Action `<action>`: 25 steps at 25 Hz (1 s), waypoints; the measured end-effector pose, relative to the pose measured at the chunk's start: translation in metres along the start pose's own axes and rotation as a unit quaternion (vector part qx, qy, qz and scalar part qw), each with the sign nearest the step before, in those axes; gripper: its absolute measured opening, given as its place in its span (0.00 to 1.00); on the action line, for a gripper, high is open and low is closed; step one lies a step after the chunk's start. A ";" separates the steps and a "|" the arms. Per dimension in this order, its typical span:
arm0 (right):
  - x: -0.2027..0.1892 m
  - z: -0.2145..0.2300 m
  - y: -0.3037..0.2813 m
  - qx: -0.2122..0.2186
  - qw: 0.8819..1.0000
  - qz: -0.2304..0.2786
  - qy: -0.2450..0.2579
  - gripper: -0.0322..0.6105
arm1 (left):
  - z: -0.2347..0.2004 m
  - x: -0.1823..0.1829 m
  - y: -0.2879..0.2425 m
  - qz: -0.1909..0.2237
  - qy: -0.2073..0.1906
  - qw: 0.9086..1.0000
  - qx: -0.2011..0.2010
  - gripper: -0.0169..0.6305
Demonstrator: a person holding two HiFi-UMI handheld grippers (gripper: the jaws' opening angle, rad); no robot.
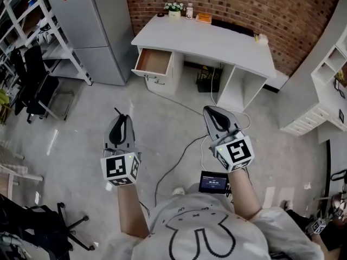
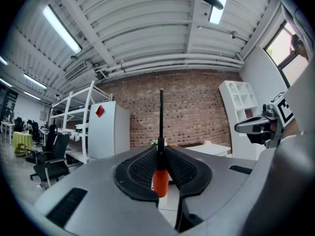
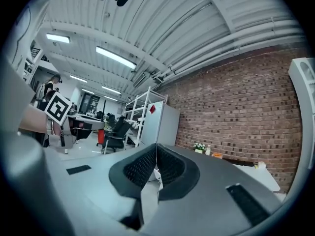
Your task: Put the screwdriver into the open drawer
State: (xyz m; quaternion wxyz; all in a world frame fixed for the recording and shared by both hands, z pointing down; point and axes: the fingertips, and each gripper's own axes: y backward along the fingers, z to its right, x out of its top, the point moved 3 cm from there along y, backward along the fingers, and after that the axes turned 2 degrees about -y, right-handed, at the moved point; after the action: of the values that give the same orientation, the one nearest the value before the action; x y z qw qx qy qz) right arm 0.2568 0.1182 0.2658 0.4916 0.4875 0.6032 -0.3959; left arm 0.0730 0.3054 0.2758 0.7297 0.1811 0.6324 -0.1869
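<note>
White desk (image 1: pixel 217 42) with open drawer (image 1: pixel 153 62); flower pot (image 1: pixel 174 8), bottle (image 1: pixel 189 11) and orange box (image 1: pixel 204 18) along its back edge.

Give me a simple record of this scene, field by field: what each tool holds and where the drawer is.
Place: room with a brick wall, white desk ahead
Left gripper: shut on the screwdriver, orange handle below the pads, black shaft sticking out past the tips
Right gripper: shut, nothing between its jaws
Drawer: pulled open at the desk's left end in the head view, well apart from both grippers
Task state: screwdriver not yet in the drawer
</note>
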 end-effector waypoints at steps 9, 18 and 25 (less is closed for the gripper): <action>-0.015 0.010 -0.032 0.004 1.000 -0.018 0.000 0.08 | -0.022 -0.020 -0.026 -0.016 0.010 1.000 0.006 0.11; -0.030 0.021 -0.074 0.007 1.000 -0.017 0.003 0.08 | -0.043 -0.035 -0.060 -0.020 0.004 1.000 0.009 0.11; -0.043 0.045 -0.131 -0.014 1.000 -0.017 -0.020 0.08 | -0.069 -0.045 -0.119 -0.031 0.000 1.000 -0.006 0.11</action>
State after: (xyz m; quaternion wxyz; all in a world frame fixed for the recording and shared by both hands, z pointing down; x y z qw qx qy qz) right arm 0.1403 0.0389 0.2980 0.5035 0.4627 0.6067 -0.4054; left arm -0.0513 0.2392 0.3074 0.7249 0.1569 0.6386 -0.2054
